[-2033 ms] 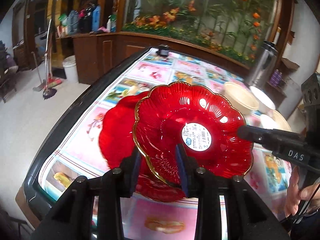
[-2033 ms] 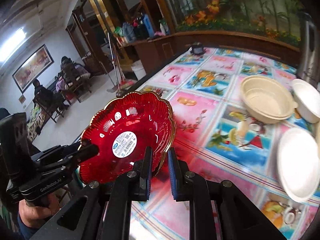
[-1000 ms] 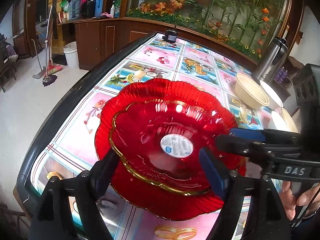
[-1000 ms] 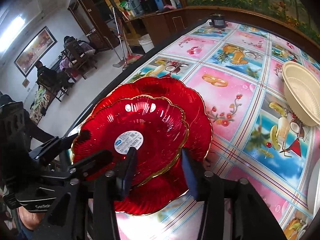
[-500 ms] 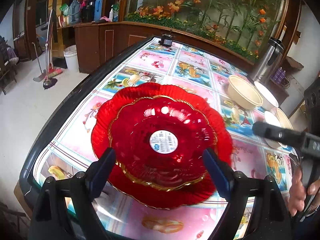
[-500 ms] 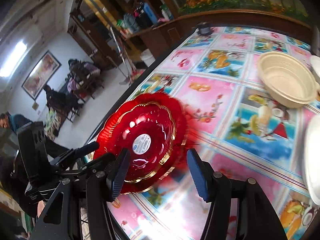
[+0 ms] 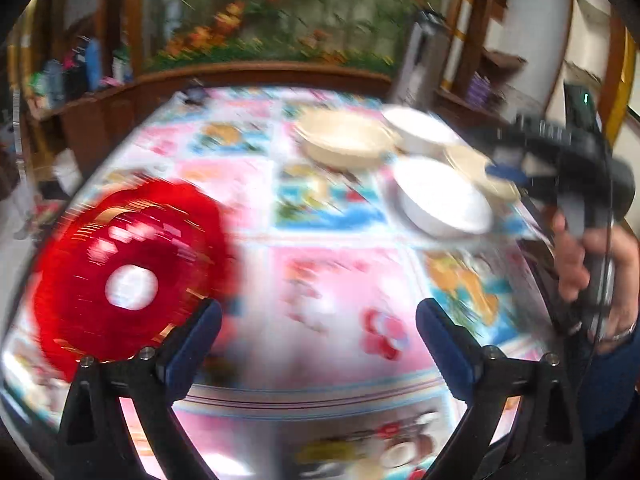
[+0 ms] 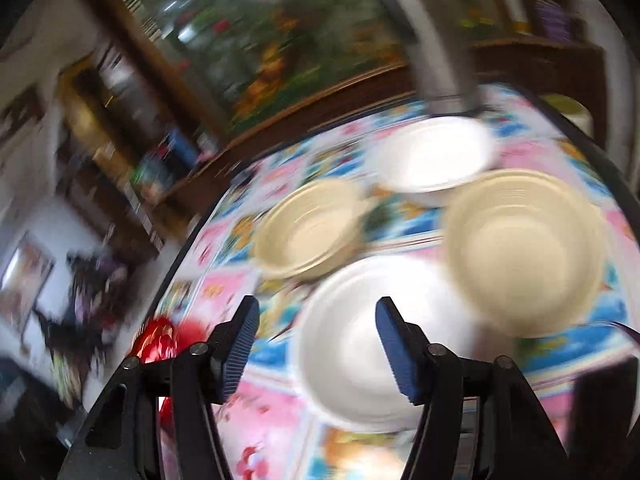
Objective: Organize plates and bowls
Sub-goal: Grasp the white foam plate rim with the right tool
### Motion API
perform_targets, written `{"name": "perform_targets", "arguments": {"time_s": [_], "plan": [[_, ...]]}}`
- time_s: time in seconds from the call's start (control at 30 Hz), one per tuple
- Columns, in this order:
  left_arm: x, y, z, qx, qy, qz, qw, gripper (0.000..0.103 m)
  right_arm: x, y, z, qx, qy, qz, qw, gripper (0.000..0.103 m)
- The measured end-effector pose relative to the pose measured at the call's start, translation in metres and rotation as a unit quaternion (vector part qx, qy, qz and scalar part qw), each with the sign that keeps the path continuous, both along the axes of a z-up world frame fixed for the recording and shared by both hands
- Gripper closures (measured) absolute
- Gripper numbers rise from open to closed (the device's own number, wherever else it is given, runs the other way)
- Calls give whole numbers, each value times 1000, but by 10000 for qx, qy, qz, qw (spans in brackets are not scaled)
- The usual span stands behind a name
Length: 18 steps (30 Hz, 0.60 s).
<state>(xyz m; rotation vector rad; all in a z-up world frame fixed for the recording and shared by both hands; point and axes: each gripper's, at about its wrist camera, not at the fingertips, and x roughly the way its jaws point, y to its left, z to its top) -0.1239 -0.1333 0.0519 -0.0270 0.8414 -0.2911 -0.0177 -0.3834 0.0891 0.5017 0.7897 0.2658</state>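
Note:
Both views are motion-blurred. Two stacked red scalloped plates (image 7: 128, 268) lie on the table at the left of the left wrist view; a sliver of them (image 8: 160, 340) shows at the right wrist view's lower left. My left gripper (image 7: 316, 336) is open and empty, to the right of the plates. My right gripper (image 8: 314, 344) is open and empty, above the near white bowl (image 8: 360, 340). Beside it are a cream bowl (image 8: 524, 248), another cream bowl (image 8: 308, 228) and a far white bowl (image 8: 432, 156). The right gripper also shows in the left wrist view (image 7: 504, 172), over the bowls.
The table (image 7: 340, 300) has a bright patterned cloth and a dark rim. A steel thermos (image 8: 436, 60) stands at the far edge behind the bowls. A wooden counter with plants (image 7: 260, 60) runs behind the table.
Both grippers have let go of the upper red plate, which now lies on the lower one. Both have opened wide and swung right, the right one to over the bowls.

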Motion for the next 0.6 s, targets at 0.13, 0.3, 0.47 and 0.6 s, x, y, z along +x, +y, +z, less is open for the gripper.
{"name": "perform_targets", "arguments": {"time_s": [0.13,0.3,0.47,0.6], "plan": [[5,-22,-25,-29,170,-117,9998,6,-6,-26,2,79,-10,-122,9999,33],[8,-33,-38,177,209,-104,9996,6,-12,-33,-4,-216,119,-230,9994,42],[13,-24,-43,-19,485,-3,9988,6,-19,-37,-23,-183,474,-165,9986,42],[14,-31,-46,152,550,-23,9984,6,-16,-42,-33,-110,702,-201,9973,42]]}}
